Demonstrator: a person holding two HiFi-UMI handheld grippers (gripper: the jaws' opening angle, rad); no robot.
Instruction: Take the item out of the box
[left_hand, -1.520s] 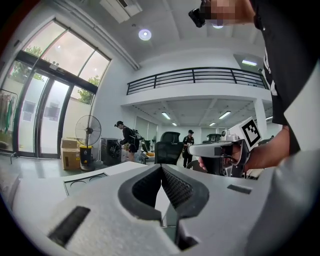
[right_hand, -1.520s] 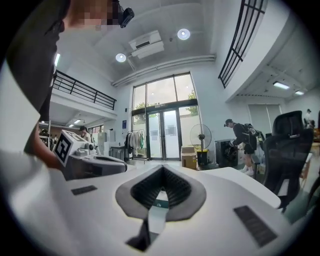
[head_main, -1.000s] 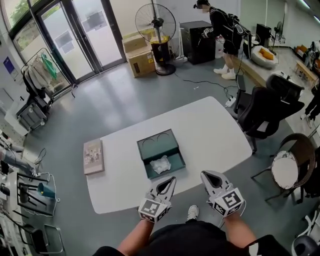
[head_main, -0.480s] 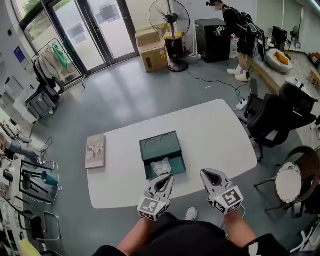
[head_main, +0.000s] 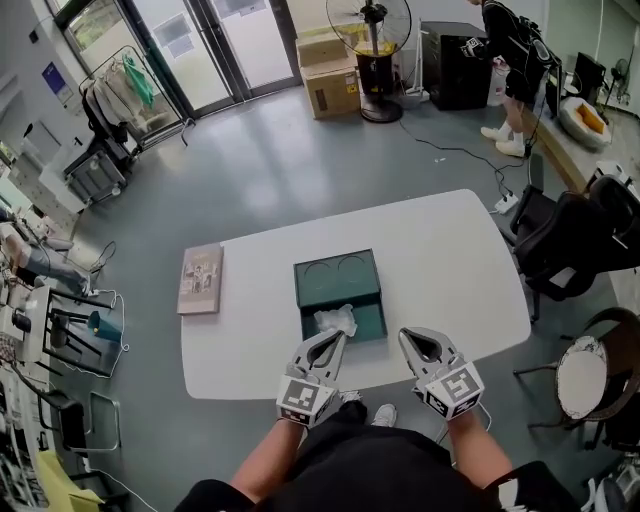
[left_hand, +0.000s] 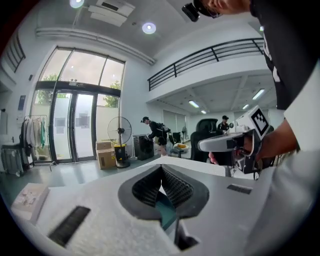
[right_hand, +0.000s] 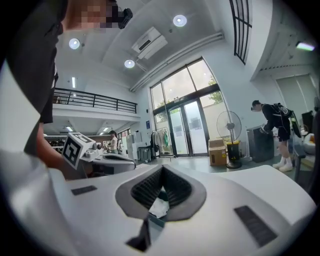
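An open dark green box (head_main: 338, 283) lies in the middle of the white table (head_main: 450, 260). A crumpled white item (head_main: 335, 320) sits in its near compartment; the far compartment shows two round hollows. My left gripper (head_main: 338, 338) is shut, with nothing held, and its tip is at the box's near edge just short of the white item. My right gripper (head_main: 407, 336) is shut and holds nothing, over the table's front edge to the right of the box. Below the shut left gripper (left_hand: 161, 167) a strip of the green box (left_hand: 166, 211) shows. Under the right gripper (right_hand: 162, 169) the white item (right_hand: 159, 206) shows.
A flat book (head_main: 201, 279) lies at the table's left end. Black office chairs (head_main: 575, 235) stand to the right of the table. A floor fan (head_main: 375, 40), cardboard boxes (head_main: 332, 85) and a person (head_main: 515, 60) are far behind. A clothes rack (head_main: 120, 100) stands at the far left.
Both grippers have moved a little forward; the left tip now reaches the box's near edge by the white item. The head view has shifted, so the table sits higher and more central.
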